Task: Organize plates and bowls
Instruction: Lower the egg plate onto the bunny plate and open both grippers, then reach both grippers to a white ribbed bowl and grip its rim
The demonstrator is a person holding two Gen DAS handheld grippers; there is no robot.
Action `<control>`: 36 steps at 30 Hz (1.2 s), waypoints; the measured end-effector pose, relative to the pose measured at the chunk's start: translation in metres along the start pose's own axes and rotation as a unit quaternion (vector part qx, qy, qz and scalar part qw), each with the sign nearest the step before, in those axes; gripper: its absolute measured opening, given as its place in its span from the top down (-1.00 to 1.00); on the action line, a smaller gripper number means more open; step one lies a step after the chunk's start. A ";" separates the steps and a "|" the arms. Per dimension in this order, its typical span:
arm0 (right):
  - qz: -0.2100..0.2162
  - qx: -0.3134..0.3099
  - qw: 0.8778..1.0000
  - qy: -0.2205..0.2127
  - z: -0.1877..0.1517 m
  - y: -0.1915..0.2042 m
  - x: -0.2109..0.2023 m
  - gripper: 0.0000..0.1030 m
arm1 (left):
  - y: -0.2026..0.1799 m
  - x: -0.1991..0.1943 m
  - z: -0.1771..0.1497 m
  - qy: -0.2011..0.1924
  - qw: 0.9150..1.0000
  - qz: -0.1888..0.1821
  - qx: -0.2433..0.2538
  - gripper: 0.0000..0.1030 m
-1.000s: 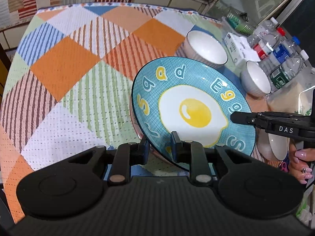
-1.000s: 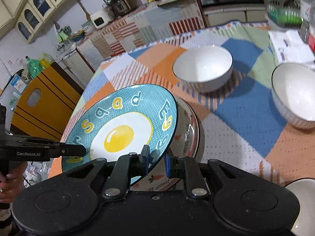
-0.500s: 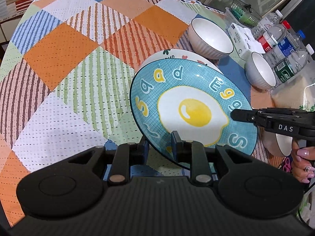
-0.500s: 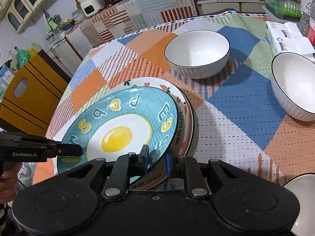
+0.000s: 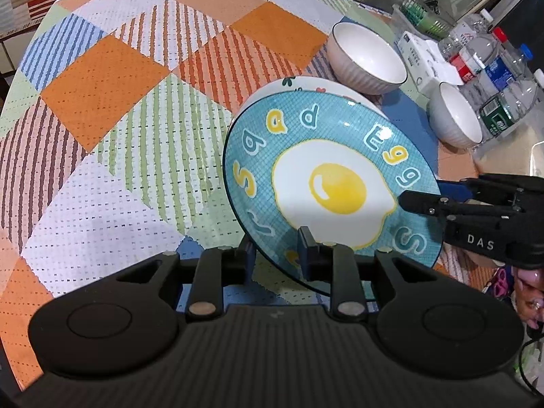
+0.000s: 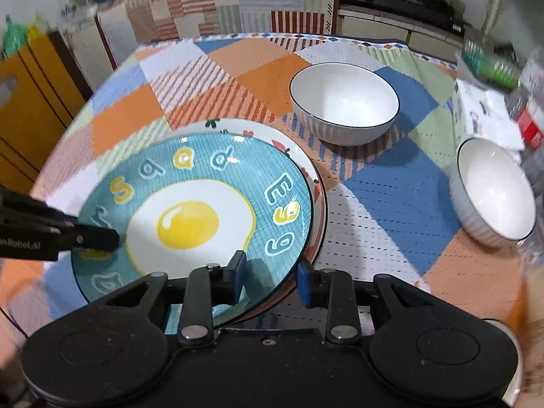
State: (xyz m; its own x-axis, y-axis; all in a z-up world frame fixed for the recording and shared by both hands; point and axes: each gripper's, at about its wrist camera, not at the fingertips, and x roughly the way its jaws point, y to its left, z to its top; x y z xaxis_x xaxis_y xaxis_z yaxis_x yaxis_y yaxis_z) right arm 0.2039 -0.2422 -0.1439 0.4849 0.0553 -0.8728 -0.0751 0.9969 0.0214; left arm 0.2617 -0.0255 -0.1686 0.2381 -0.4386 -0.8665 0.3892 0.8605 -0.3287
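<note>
Plate (image 5: 326,183), blue, fried-egg print: glazed ceramic, stiff, slippery, breakable; take by the rim. Left wrist view: left gripper (image 5: 275,248) pinches the near rim, jaws just easing apart; plate now low over a white plate (image 5: 299,85) on the tabletop (image 5: 102,102), earlier higher. Right wrist view: right gripper (image 6: 270,273) spread, jaws just opened off the rim, earlier clamped.

Both views sit just behind their own fingers, looking steeply down and close over the table (image 5: 102,108). The left wrist view faces the plate (image 5: 333,187) from its left edge, the right wrist view from its right edge. Both share the plate, 2 far bowls (image 6: 343,102) and each other's gripper.
</note>
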 end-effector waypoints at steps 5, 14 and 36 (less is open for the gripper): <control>-0.027 -0.035 0.999 -0.012 -0.003 0.006 0.001 0.29 | -0.002 0.004 0.000 0.003 1.000 0.007 -0.005 0.52; -0.048 -0.078 0.995 -0.042 -0.009 0.011 0.002 0.30 | -0.014 0.008 0.000 0.009 0.999 0.043 0.007 0.52; 0.000 -0.003 0.991 -0.132 -0.086 -0.095 -0.165 -0.02 | -0.133 -0.116 -0.055 -0.037 0.994 0.084 0.054 0.35</control>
State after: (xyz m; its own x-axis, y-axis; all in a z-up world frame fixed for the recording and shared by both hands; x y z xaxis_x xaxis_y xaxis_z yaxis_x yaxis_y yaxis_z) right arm 0.0558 -0.3505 -0.0441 0.6960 0.0681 -0.7148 -0.0801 0.9966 0.0170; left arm 0.1335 -0.0751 -0.0452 0.3721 -0.3119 -0.8742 0.4308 0.8923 -0.1350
